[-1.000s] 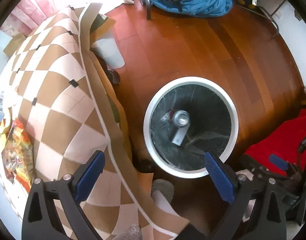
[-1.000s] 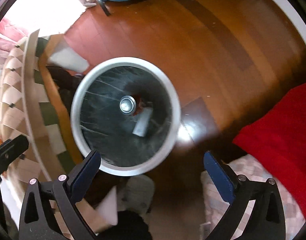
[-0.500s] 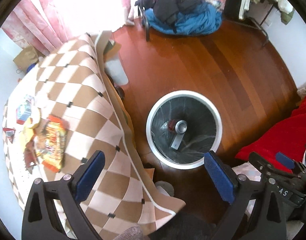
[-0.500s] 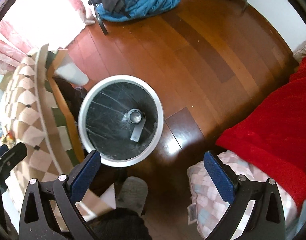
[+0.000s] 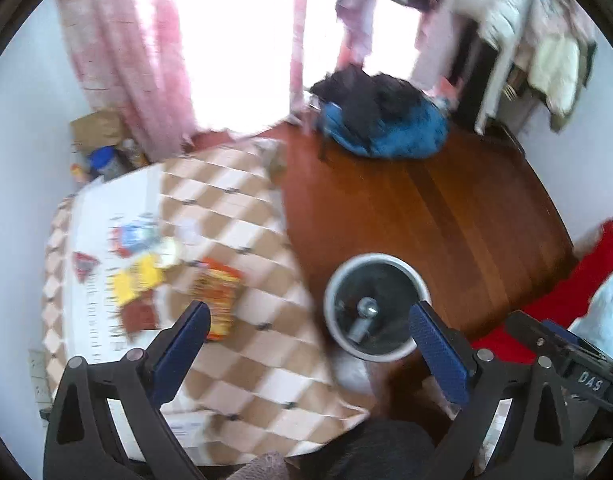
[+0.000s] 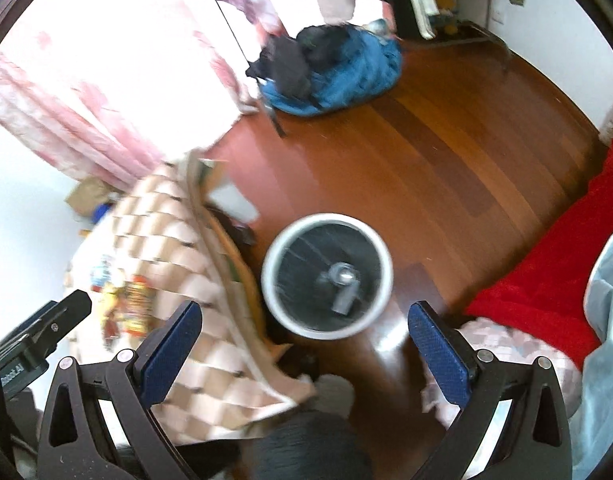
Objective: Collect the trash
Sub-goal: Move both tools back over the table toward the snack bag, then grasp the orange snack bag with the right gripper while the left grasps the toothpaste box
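On the left, the tabletop [image 5: 266, 360] under its brown-and-cream checked cloth carries a loose cluster of litter: a small red-and-white scrap [image 5: 83, 265] farthest out, a yellow crumpled wrapper [image 5: 136, 282] beside it, a blue-and-white packet [image 5: 136, 236] behind, and nearest the table's edge a flat orange printed snack bag [image 5: 218, 304]. The frames are blurred, so finer detail of these pieces is hard to make out. The left gripper [image 5: 306, 344] hangs above the near edge of the table with its blue-padded fingers spread wide and nothing between them. To its right, on the reddish wooden floor [image 6: 446, 168], stands the round white-rimmed bin with a black liner [image 5: 416, 284], holding a silver can [image 5: 367, 307] and a grey strip of something. The right gripper [image 6: 304, 342] hovers over the bin side, equally wide open and empty. The step in hand looks like going for the next piece of trash, and the orange bag seems the easiest pick. To do it well, I would bring the left fingers down flat-on across the bag's narrow width, pinch a raised edge rather than press on the cloth, and lift clear so the cloth does not drag.
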Tool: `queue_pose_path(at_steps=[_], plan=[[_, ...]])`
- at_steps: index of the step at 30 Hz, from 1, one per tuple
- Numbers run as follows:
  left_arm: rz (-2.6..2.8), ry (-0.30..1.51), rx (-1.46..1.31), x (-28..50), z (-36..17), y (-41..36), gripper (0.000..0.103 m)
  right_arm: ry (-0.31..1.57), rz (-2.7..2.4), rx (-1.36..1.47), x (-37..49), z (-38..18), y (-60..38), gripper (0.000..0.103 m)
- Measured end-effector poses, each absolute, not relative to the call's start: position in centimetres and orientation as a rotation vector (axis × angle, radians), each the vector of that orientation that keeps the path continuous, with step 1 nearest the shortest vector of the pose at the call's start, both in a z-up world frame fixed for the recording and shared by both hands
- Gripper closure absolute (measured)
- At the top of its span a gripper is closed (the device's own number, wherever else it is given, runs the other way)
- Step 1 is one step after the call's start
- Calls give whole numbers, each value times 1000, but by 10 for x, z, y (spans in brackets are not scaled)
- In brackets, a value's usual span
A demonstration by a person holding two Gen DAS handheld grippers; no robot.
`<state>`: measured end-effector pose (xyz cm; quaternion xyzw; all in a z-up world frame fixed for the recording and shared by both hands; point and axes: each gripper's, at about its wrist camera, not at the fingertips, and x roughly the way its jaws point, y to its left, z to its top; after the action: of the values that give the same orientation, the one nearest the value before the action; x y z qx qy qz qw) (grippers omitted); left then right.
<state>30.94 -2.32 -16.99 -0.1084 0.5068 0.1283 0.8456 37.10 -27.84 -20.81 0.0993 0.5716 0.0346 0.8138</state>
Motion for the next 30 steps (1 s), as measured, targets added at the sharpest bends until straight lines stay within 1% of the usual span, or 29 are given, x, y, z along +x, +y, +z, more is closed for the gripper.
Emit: queue_pose_path(at_steps=[3,6,10,14,18,21,23,24,26,27,28,29,30], plan=[[374,1060,-225,279,-172,28,2,1222,158,209,368,-198,-231,0],[493,1096,-242,251,-200,85,2,1264,248,168,364,-210,-173,0],[629,1192,-299,222,-262,162,2,1354,331,124,363,-253,-97,0],[696,1290,-330,203,-326,213,2,1468,371,89,373,-316,-22,0],[706,1354,-296,196,-364,233,2,1536,328,65,392,-372,27,0],[689,1383,-275,197,-380,241,2,1549,279,46,408,-405,51,0],[682,1395,-263,199,-388,243,2,1536,262,43,417,-418,65,0],[678,1397,-258,199,-390,243,0,1515,256,29,420,-423,72,0],[668,1392,-244,198,-388,242,0,1490,244,-41,423,-429,86,1],[664,1393,-236,197,-386,241,0,1485,235,-75,424,-432,90,7],[661,1394,-224,195,-384,239,0,1479,224,-109,423,-435,94,10],[657,1396,-210,194,-382,237,0,1452,222,-155,420,-434,99,21],[650,1398,-191,195,-379,235,0,1438,216,-197,417,-433,102,37]])
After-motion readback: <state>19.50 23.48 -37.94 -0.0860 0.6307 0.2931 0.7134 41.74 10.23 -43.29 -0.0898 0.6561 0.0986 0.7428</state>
